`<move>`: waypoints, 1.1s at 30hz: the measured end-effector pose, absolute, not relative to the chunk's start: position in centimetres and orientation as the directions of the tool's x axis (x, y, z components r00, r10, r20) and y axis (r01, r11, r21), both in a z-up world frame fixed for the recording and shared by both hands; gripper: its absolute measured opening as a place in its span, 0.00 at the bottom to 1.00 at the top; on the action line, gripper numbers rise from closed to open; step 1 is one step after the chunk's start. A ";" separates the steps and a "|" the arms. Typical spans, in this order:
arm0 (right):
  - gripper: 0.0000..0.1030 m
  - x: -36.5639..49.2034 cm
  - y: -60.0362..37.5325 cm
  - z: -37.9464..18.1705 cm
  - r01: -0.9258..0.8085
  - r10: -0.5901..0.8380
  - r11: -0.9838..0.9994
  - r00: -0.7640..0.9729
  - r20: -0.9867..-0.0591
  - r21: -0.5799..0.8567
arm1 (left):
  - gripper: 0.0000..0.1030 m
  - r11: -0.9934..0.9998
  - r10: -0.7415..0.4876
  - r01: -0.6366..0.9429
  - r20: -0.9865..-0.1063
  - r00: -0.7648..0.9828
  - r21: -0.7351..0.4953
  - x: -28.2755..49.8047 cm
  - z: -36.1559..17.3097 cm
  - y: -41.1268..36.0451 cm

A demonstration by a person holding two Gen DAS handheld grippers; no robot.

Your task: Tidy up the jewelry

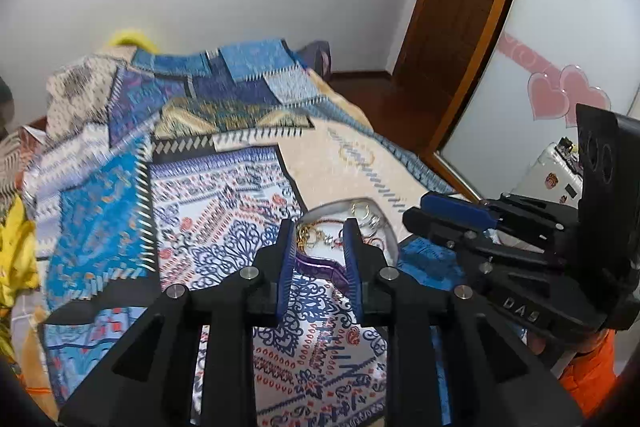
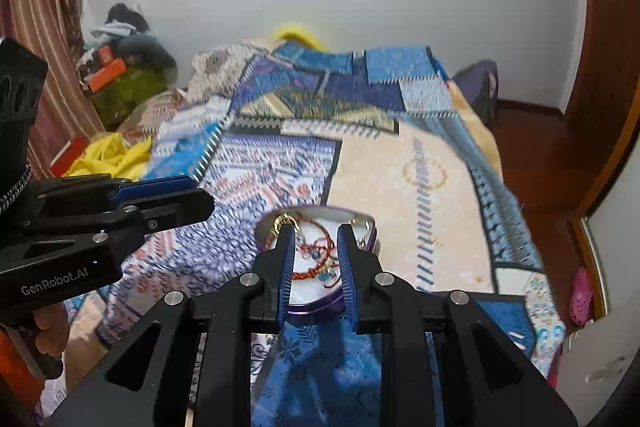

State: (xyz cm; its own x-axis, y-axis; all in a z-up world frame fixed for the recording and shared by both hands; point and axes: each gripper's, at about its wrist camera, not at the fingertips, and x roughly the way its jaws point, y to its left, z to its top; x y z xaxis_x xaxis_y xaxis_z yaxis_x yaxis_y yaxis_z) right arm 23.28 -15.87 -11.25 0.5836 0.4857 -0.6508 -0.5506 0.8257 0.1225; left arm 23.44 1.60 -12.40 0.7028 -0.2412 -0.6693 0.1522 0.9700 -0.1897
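A shallow purple-rimmed tin tray (image 1: 320, 264) (image 2: 316, 308) lies on the patterned bedspread and holds jewelry: gold chains and rings (image 1: 362, 213) and a red cord bracelet (image 2: 318, 247). My left gripper (image 1: 319, 227) is open, its fingers over the tray's near side. My right gripper (image 2: 315, 231) is open too, hovering over the tray with the red bracelet showing between its fingers. Neither holds anything. Each gripper shows from the side in the other's view, the right one (image 1: 416, 213) and the left one (image 2: 208, 201).
The bed is covered by a blue, white and beige patchwork spread (image 2: 400, 179). Yellow cloth (image 2: 108, 155) and boxes (image 2: 108, 67) lie at the left. A wooden door (image 1: 452, 7) and a wardrobe with pink hearts (image 1: 560, 95) stand at the right.
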 end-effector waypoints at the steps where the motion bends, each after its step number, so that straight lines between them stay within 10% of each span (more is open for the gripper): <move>1: 0.19 22.9 -16.1 -10.5 -0.550 0.490 0.826 0.595 -0.637 0.121 | 0.23 0.972 -0.235 0.152 -0.658 0.716 -0.181 22.9 -11.6 1.5; 12: 0.20 15.4 -19.0 -0.6 -0.551 0.549 0.827 0.746 -0.377 0.116 | 0.39 0.990 -0.136 0.113 -0.424 0.895 -0.080 14.0 -2.0 0.5; 22: 0.51 6.5 -20.6 4.6 -0.502 0.504 0.863 0.860 -0.082 0.044 | 0.75 0.997 -0.056 0.043 -0.194 0.979 -0.071 5.6 2.8 0.1; 33: 0.82 5.2 -19.0 3.9 -0.441 0.441 0.897 0.895 -0.061 0.018 | 0.96 0.997 0.048 -0.054 -0.119 0.992 -0.048 2.1 3.2 0.1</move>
State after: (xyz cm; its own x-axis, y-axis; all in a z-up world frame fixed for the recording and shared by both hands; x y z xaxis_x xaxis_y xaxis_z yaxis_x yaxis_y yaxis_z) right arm 5.19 -19.01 3.95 0.8955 0.4410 -0.0610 -0.4407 0.8975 0.0183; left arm 2.12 0.15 3.20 0.9918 0.0477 -0.1190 -0.0537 0.9974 -0.0477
